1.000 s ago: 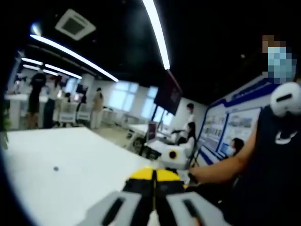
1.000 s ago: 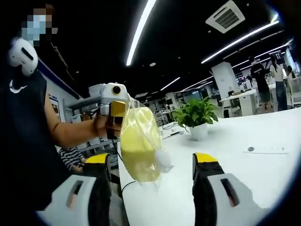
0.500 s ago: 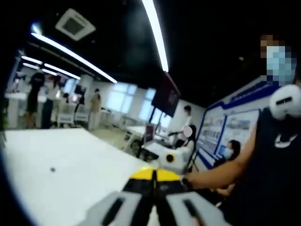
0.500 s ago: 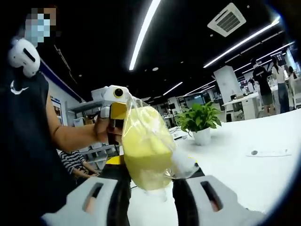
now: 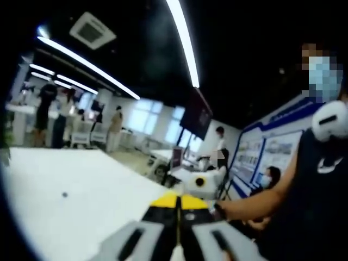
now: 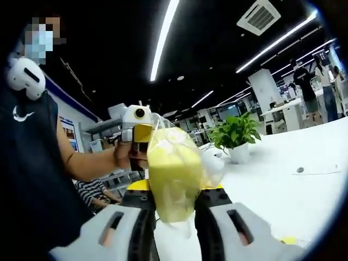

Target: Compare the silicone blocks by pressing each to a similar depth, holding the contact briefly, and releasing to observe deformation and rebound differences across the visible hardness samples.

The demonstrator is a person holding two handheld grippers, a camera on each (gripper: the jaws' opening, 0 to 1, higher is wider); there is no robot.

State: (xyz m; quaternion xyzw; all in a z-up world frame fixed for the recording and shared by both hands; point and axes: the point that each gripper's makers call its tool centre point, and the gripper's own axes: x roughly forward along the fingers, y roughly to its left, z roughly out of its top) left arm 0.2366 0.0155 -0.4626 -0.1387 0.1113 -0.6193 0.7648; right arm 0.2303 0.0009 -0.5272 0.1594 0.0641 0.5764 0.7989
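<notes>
Above the white table (image 6: 283,185), the bagged yellow silicone block (image 6: 171,176) is now squeezed narrower by the right gripper (image 6: 175,202); the left gripper (image 5: 178,202) remains fully closed, pinching the bag's top.

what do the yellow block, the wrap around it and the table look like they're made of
Yellow block: seems a soft, matte, rubbery material, likely silicone; it narrows where the right gripper squeezes it.
Wrap: thin clear plastic film, glossy and crinkled, bunching loosely beside the block.
Table: smooth white top, perhaps laminate; the look leaves it open.
</notes>
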